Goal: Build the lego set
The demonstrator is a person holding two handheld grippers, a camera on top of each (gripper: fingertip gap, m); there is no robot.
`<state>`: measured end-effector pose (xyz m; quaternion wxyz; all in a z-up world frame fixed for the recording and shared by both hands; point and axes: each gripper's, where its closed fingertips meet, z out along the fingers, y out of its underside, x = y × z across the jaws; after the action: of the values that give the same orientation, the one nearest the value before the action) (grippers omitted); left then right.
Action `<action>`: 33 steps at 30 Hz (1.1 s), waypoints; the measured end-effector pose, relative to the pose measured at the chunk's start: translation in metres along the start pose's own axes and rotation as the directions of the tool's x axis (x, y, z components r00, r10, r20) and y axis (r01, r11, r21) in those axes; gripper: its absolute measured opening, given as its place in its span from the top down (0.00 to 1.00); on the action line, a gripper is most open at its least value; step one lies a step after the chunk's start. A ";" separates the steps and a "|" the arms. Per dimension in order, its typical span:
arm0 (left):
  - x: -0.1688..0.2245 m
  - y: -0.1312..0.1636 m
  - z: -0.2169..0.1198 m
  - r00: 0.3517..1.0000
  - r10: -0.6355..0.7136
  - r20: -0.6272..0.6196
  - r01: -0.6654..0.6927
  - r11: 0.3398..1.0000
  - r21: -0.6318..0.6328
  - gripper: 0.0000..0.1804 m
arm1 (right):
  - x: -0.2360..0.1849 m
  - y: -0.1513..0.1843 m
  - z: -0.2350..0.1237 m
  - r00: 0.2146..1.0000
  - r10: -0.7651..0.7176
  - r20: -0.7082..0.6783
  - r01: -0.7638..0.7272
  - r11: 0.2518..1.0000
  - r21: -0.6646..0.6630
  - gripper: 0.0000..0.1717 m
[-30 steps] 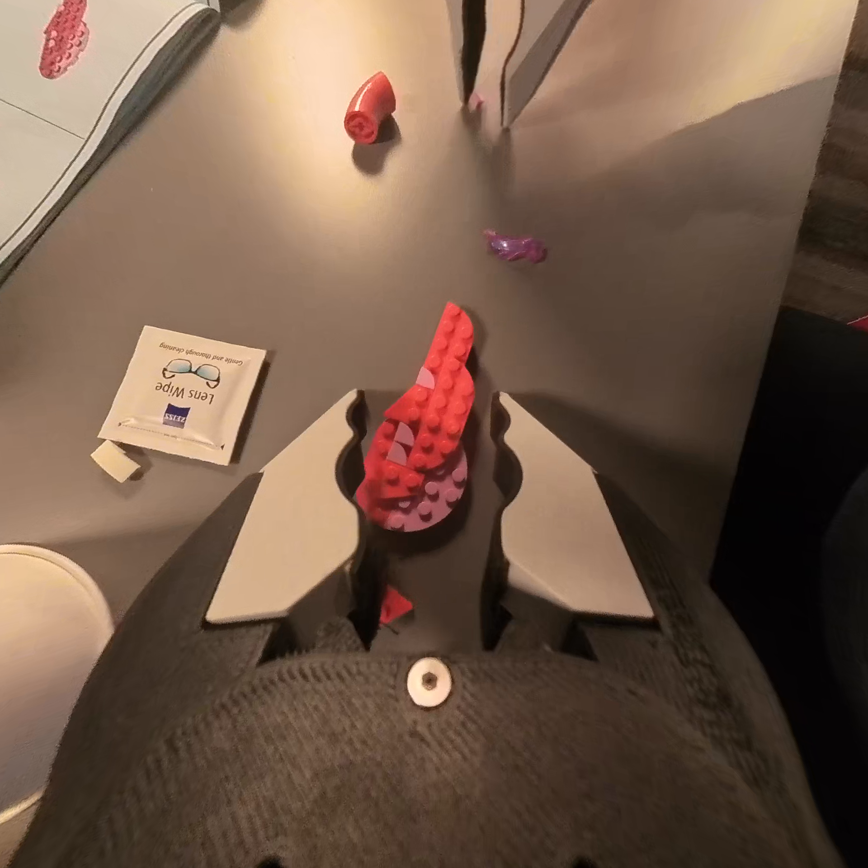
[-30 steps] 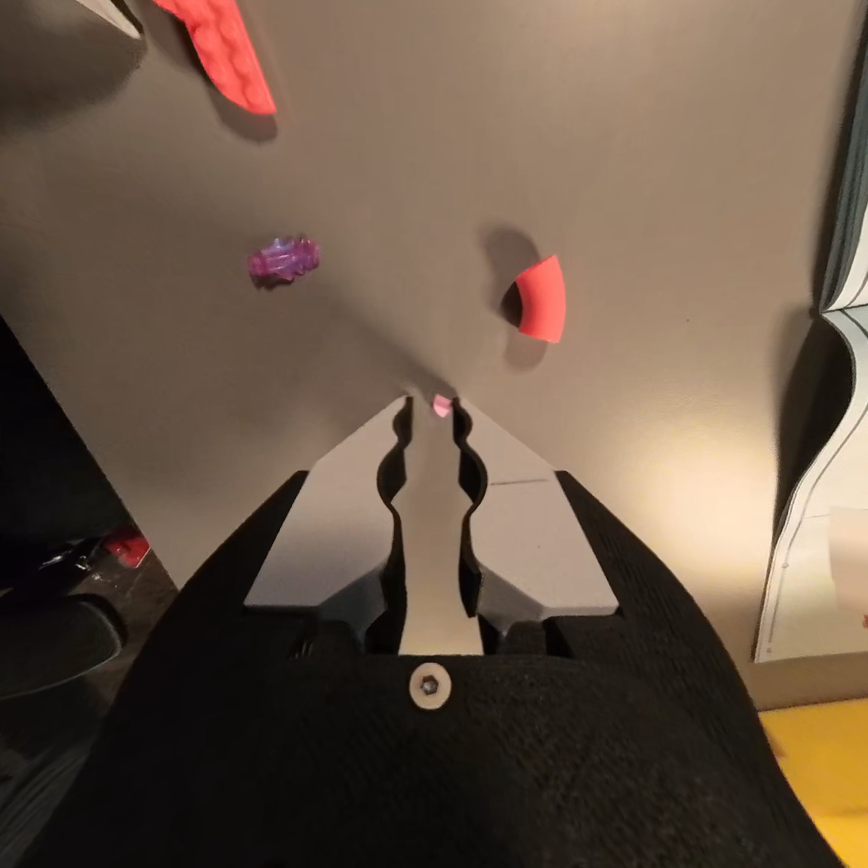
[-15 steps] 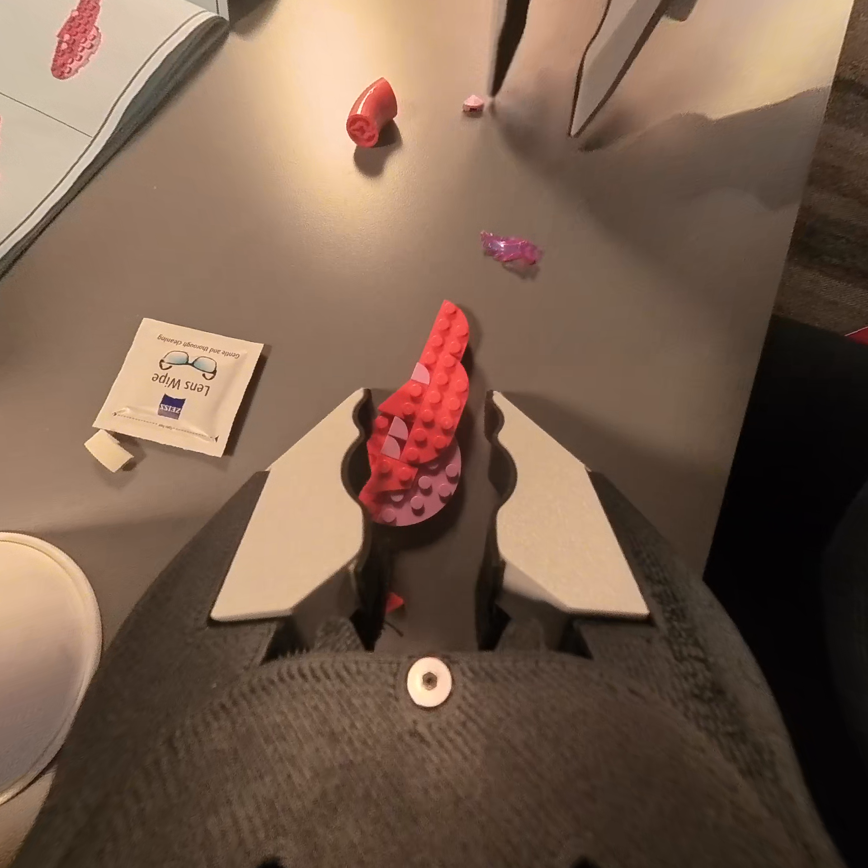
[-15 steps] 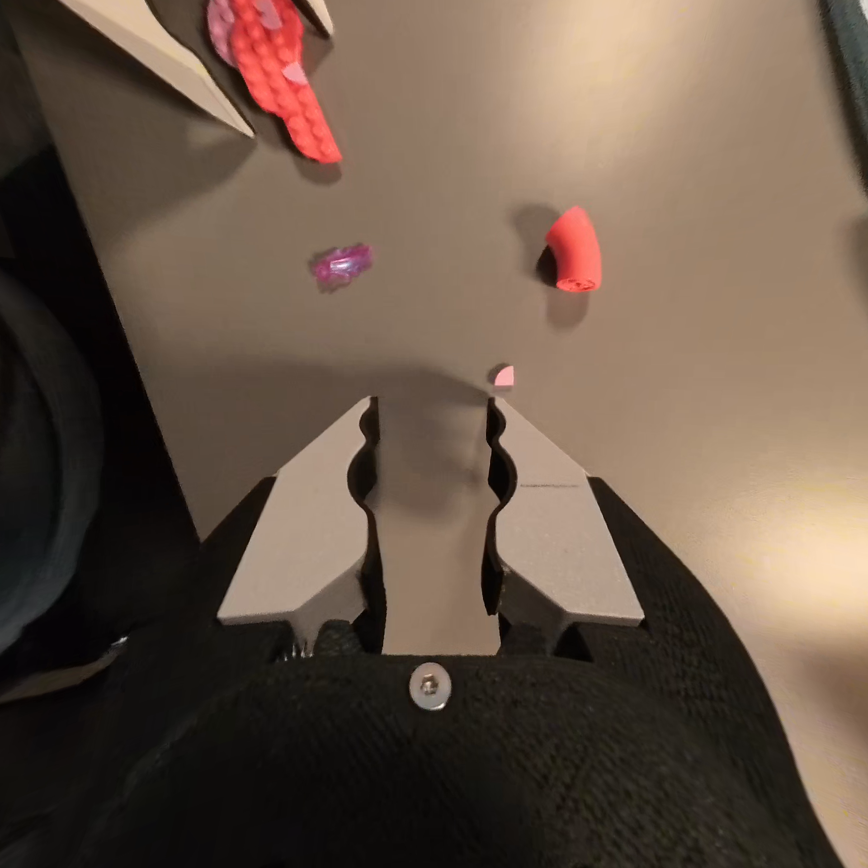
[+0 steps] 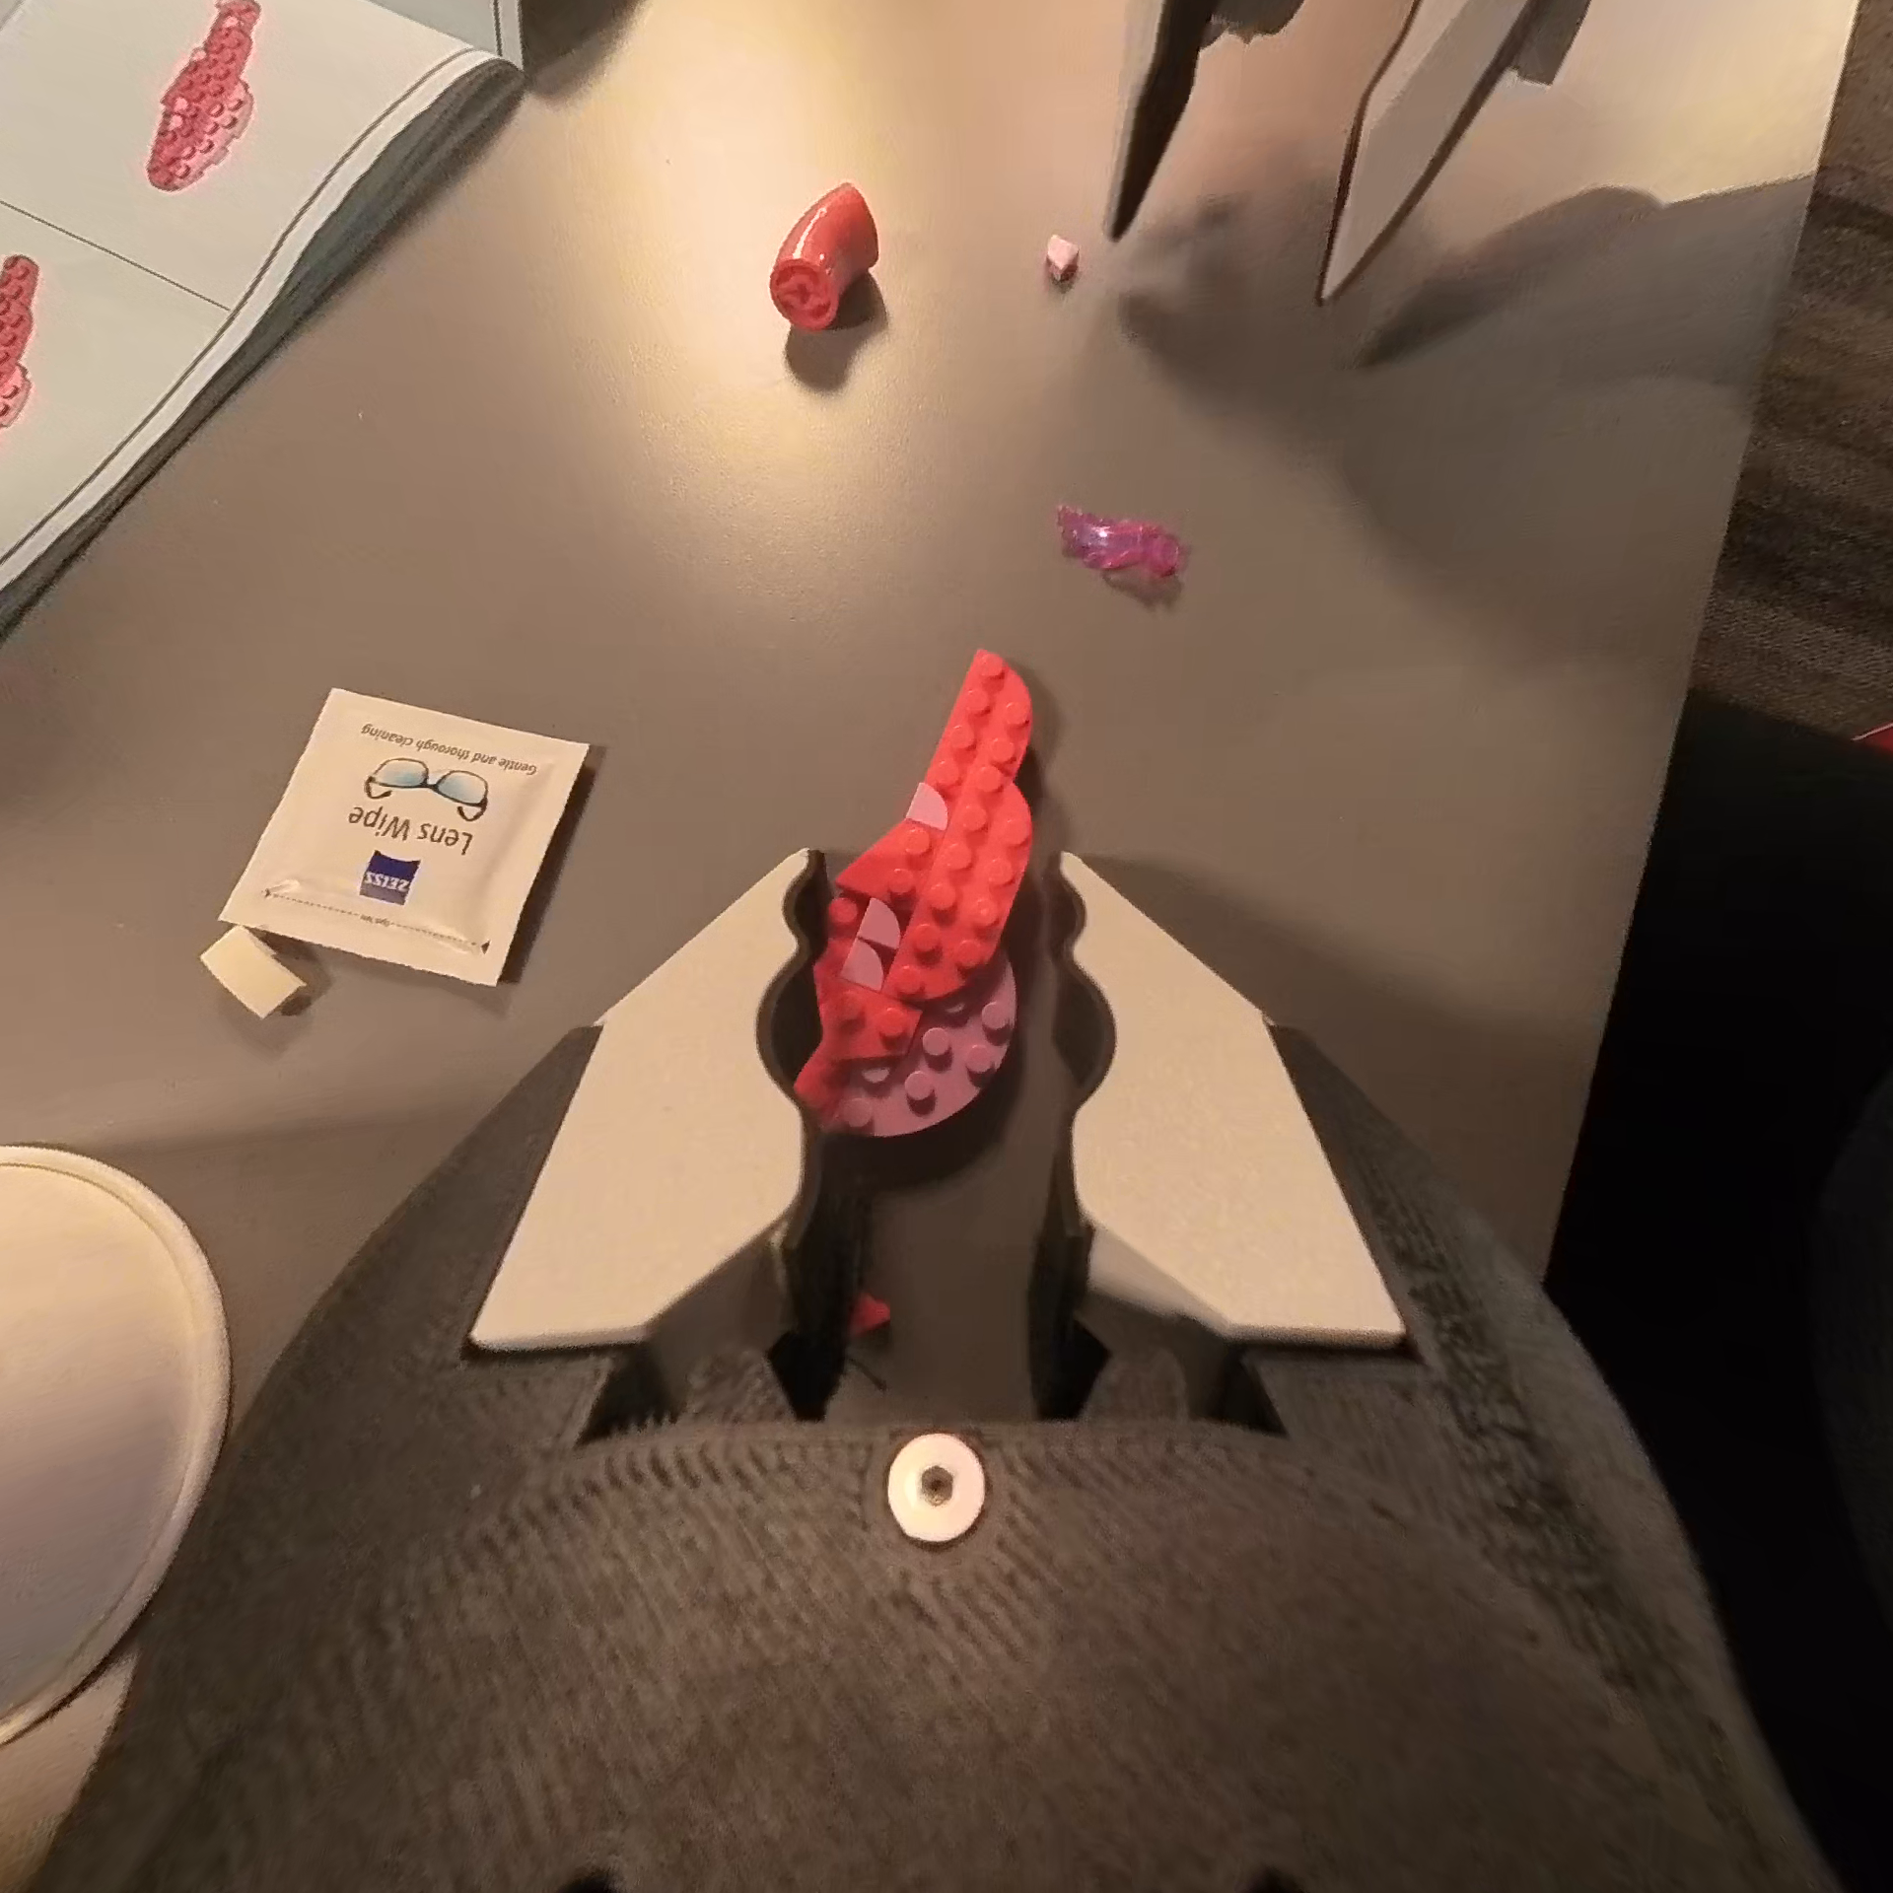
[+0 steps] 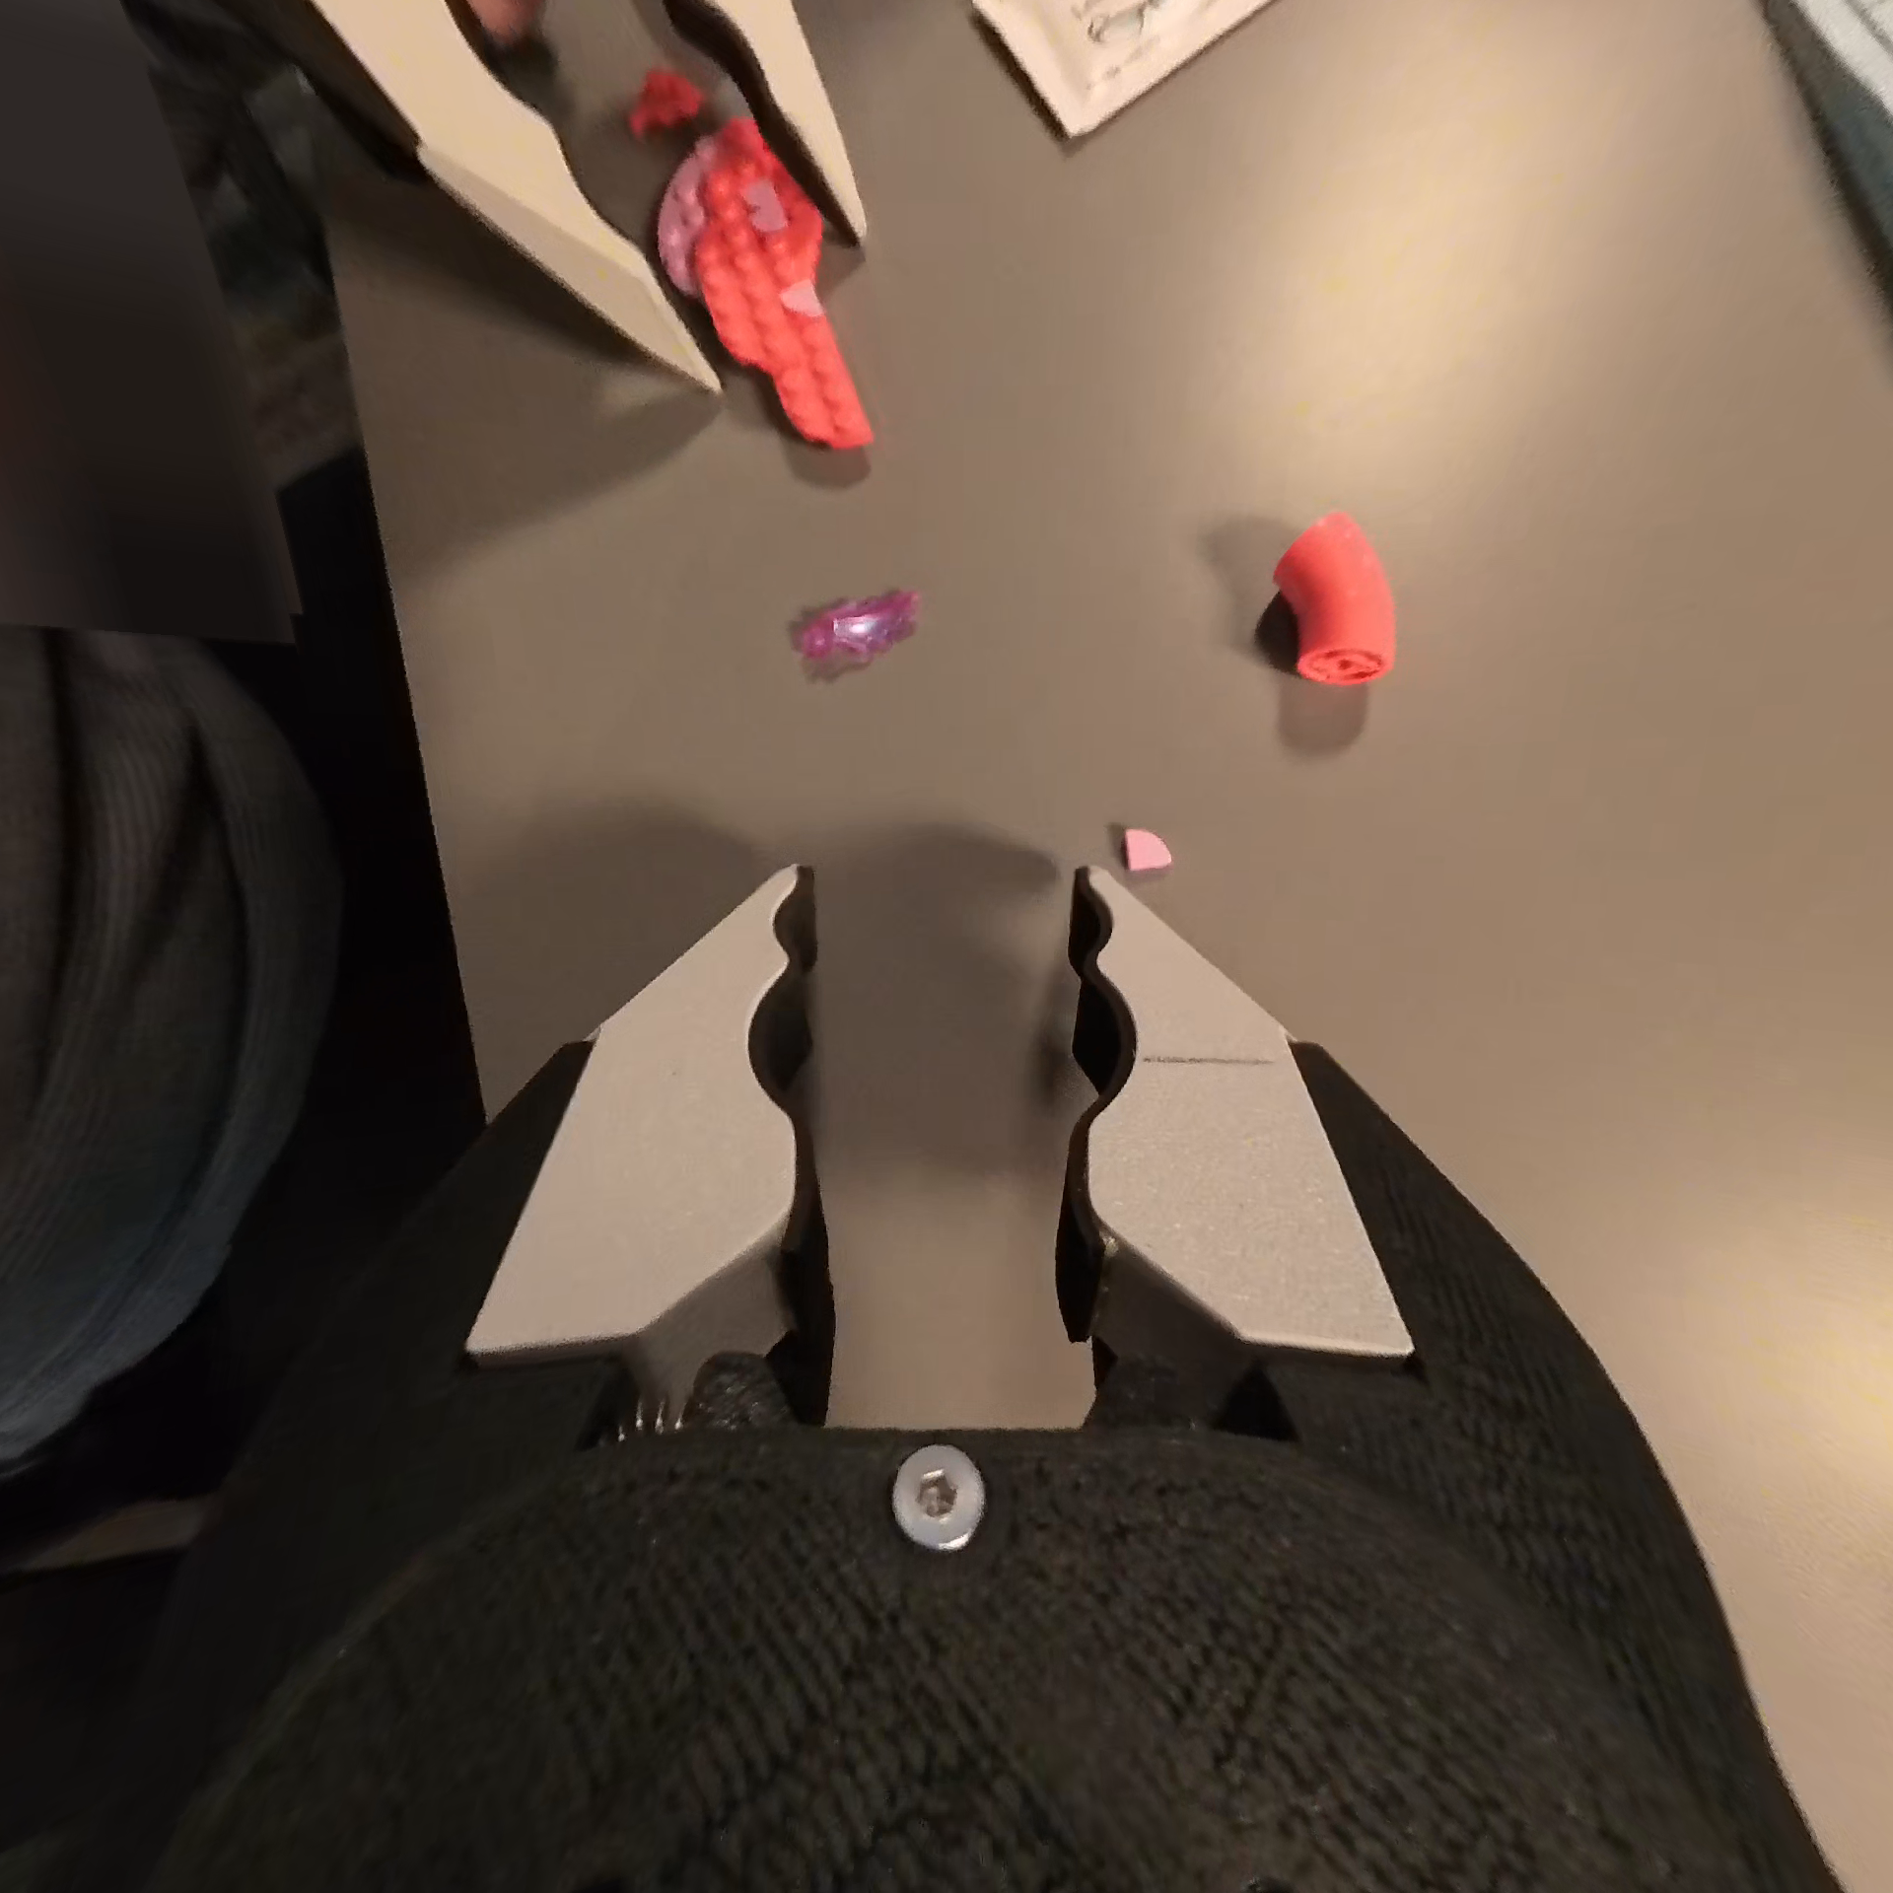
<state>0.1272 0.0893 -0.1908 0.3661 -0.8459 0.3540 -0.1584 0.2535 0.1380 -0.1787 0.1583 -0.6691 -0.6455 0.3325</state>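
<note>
A flat brick assembly (image 5: 953, 922) of red plates on a pink half-round plate lies on the grey table (image 5: 635, 533). It sits between the fingers of my left gripper (image 5: 937, 858). The left finger (image 5: 717, 1024) touches its edge, and a dark gap shows at the right finger (image 5: 1178, 1024). The right wrist view shows the same assembly (image 6: 763, 277) between those fingers. My right gripper (image 6: 939, 871) is open and empty above the table. A small pink quarter-round tile (image 6: 1145, 850) lies just right of its right fingertip. It also shows in the left wrist view (image 5: 1061, 254).
A red curved piece (image 6: 1332, 604) and a clear purple piece (image 6: 855, 625) lie between the grippers. A white wipe sachet (image 5: 410, 835), a small cream block (image 5: 251, 968), an open booklet (image 5: 154, 205) and a white round object (image 5: 82, 1383) lie at the left. The table edge (image 5: 1680, 819) runs along the right. There is about 15 cm between the tips of the two grippers.
My right gripper opened and let go of the pink tile, which now lies on the table, then drew back. My left gripper's fingers closed in a little around the assembly.
</note>
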 end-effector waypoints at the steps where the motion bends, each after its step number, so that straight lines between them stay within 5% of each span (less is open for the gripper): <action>1: -0.001 0.000 0.000 1.000 -0.002 0.002 0.002 1.000 0.004 0.78 | 0.004 -0.003 -0.001 1.000 0.004 -0.017 -0.004 1.000 0.024 0.72; 5: -0.001 0.000 0.000 1.000 -0.006 0.002 0.006 1.000 0.011 0.78 | 0.021 -0.007 0.004 0.994 -0.033 -0.104 0.039 0.997 0.061 0.69; 19: -0.001 0.000 -0.001 1.000 0.002 -0.005 -0.002 1.000 0.020 0.79 | 0.012 -0.008 -0.005 0.999 -0.015 -0.040 0.020 0.994 0.110 0.76; 23: -0.001 0.000 -0.001 1.000 -0.003 0.002 0.003 1.000 0.012 0.80 | 0.007 -0.041 0.006 0.968 -0.190 -0.163 0.222 0.953 0.206 0.77; 28: -0.003 -0.007 -0.002 0.994 -0.109 -0.009 0.110 0.992 0.070 0.80 | -0.023 -0.072 0.041 0.745 -0.554 -0.371 0.631 0.766 0.124 0.73; 33: -0.005 -0.019 -0.008 0.984 -0.171 -0.048 0.176 0.973 0.146 0.80 | -0.025 -0.089 0.065 0.251 -0.803 -0.541 0.876 0.426 -0.226 0.76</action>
<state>0.1284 0.0978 -0.1711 0.4071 -0.8408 0.2721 -0.2309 0.1446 0.1100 -0.1630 0.5374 -0.2751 -0.7971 0.0147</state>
